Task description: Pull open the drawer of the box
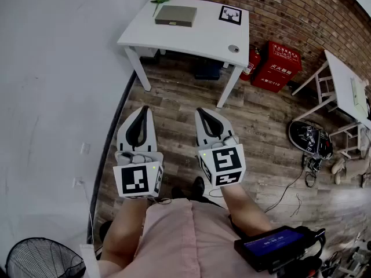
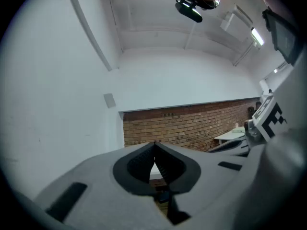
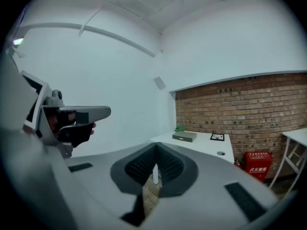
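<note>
Box (image 1: 175, 15) sits well apart from both tools. Nearest, the left hand-held gripper (image 1: 143, 109) and the right hand-held gripper (image 1: 200, 110) hang side by side over the wooden floor (image 1: 266, 126), jaws pressed together and empty. Beyond them, the flat grey box lies on the white worktop (image 1: 191, 39) by the brick wall (image 1: 278, 10).

even bright indoor light, sharp focus, fisheye bending, dark vignetted corners

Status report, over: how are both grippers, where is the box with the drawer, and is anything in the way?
Left gripper shut, empty; right gripper shut, empty. Box on white table, far ahead, untouched. Only wooden floor between.
</note>
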{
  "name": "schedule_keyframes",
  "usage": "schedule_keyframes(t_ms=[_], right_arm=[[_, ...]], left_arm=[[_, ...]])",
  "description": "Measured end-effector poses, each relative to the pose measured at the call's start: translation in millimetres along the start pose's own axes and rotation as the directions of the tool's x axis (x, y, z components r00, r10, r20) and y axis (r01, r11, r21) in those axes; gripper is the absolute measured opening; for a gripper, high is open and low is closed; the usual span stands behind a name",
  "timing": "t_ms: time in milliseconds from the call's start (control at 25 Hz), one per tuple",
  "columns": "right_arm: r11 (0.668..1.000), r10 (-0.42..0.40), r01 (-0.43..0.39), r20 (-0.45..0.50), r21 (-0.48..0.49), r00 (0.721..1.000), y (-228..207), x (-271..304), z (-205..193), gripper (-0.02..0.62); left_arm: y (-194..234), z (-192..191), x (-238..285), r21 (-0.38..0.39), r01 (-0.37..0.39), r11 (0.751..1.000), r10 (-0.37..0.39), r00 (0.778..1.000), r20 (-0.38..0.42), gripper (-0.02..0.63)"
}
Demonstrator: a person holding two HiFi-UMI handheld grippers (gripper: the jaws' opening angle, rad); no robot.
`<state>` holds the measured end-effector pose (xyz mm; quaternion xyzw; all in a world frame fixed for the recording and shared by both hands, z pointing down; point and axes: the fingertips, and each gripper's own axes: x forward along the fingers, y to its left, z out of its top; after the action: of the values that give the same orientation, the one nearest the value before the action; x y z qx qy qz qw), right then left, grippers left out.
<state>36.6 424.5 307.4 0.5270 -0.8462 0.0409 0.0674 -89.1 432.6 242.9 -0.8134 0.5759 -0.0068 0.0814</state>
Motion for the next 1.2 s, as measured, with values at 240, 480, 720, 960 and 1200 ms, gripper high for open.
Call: schedule_keyframes(t_ms=[240, 480, 720, 960, 1200], right_arm=[[1.0, 0.006, -0.006, -0.003, 0.002, 1.0, -3.6, -3.1, -0.1, 0.003], [1.0, 0.003, -0.003, 0.032, 0.007, 0.999, -15.9, -7.4, 3.5, 0.005], [0.999, 0.039, -0.04, 0.032, 0.02, 0.999, -27.4, -3.1, 2.2, 0.164], [0.999, 0.045, -0.045, 0.001, 0.016, 0.999, -36.7, 11.7, -8.3, 0.161], [0.999, 0.043, -0.043, -0.043, 0.019, 0.998, -51.5, 48.5, -22.9, 0.153]], left_arm=[[-3.6, 0.7, -1.1, 0.0, -0.01, 1.0, 0.01, 1.0, -0.005, 0.008], [-11.8, -0.2, -0.1, -0.01, -0.035, 0.999, 0.034, 0.999, -0.012, 0.009], [-22.5, -0.9, 5.1, -0.012, -0.059, 0.998, 0.059, 0.998, -0.011, 0.118], [-15.2, -10.9, 18.5, -0.008, -0.082, 0.997, 0.082, 0.996, -0.022, 0.114], [-1.0, -28.3, 48.8, -0.014, -0.089, 0.996, 0.089, 0.995, -0.04, 0.11]])
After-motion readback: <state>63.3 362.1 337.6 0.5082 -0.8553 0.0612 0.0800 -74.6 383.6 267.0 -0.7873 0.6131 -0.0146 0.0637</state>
